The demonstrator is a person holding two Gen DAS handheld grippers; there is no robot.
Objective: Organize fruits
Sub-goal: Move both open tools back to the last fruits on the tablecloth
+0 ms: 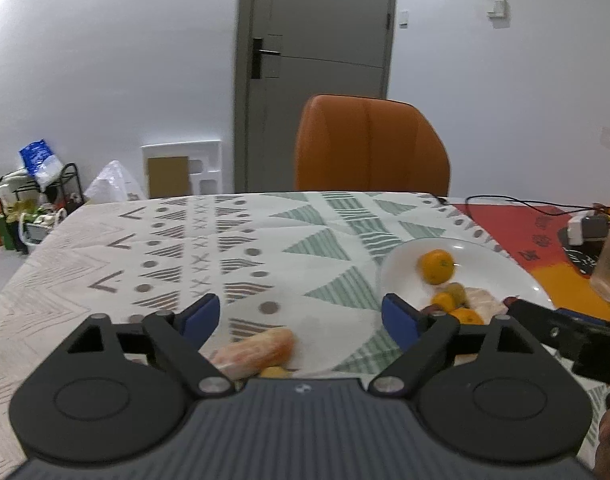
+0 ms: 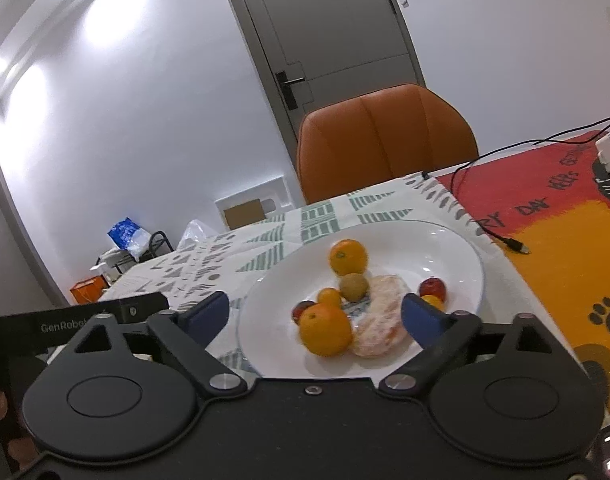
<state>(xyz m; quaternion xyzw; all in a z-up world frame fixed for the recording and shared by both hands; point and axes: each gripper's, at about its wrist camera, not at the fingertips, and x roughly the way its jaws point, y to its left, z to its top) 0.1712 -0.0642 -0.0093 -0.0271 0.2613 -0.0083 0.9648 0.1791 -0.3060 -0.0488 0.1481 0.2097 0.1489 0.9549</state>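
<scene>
A white plate (image 2: 457,248) on the patterned tablecloth holds several fruits: a far orange (image 2: 347,257), a near orange (image 2: 325,329), a small orange fruit (image 2: 329,297), a brownish kiwi (image 2: 354,287), a wrapped peeled fruit (image 2: 381,316) and small red fruits (image 2: 432,288). My right gripper (image 2: 313,314) stands open just above the plate's near side, with the near orange and the wrapped fruit between its fingers, untouched. In the left wrist view the plate (image 1: 497,268) lies to the right. My left gripper (image 1: 301,316) is open over the cloth, above another wrapped peeled fruit (image 1: 261,350) and a small yellow fruit (image 1: 273,372).
An orange chair (image 1: 369,148) stands at the table's far edge before a grey door (image 1: 317,40). A red and orange mat (image 2: 553,216) with a black cable (image 2: 485,232), a white adapter (image 1: 587,229) and a drinking glass (image 1: 609,268) lies to the right.
</scene>
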